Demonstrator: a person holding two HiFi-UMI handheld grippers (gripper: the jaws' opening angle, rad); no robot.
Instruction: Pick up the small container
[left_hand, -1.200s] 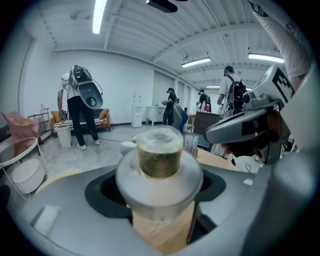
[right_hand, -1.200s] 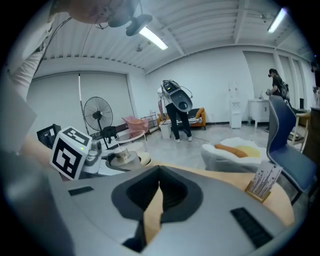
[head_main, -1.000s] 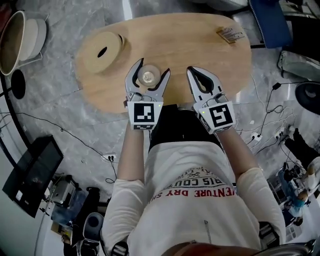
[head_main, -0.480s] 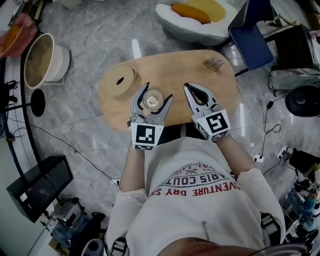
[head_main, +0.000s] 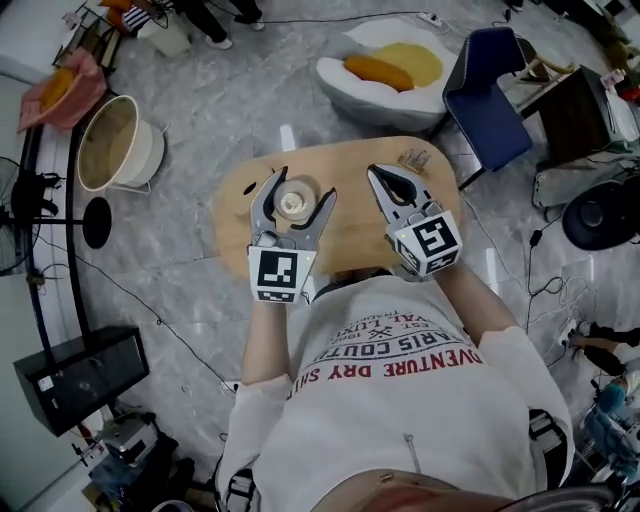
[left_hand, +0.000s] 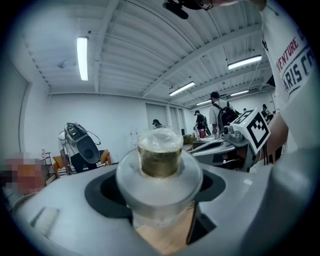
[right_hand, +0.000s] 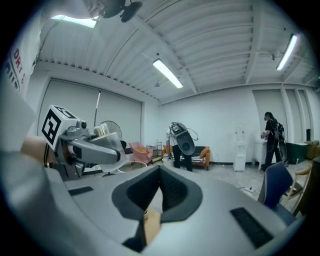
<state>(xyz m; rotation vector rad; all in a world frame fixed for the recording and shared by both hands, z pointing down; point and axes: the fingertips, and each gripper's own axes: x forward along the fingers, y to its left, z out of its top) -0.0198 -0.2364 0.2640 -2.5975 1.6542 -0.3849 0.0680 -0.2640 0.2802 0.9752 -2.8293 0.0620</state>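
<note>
The small container (head_main: 293, 203), a clear lidded jar with a pale top, sits between the jaws of my left gripper (head_main: 303, 190), which is shut on it above the oval wooden table (head_main: 350, 160). In the left gripper view the container (left_hand: 160, 160) fills the middle, both jaws of the gripper (left_hand: 159, 190) pressed on its sides, with wood showing below it. My right gripper (head_main: 376, 174) hovers beside it to the right over the table, shut with nothing in it. Its fingertips meet in the right gripper view (right_hand: 159, 187).
A round wooden disc with a hole (head_main: 248, 188) lies at the table's left end and a small packet (head_main: 415, 158) at the right end. Around the table stand a beige tub (head_main: 115, 145), a blue chair (head_main: 490, 85), a white cushion seat (head_main: 385, 60) and a black box (head_main: 80, 365).
The head view has risen, so the table looks smaller and farther below. Both grippers have come up with it, the left one still around the container.
</note>
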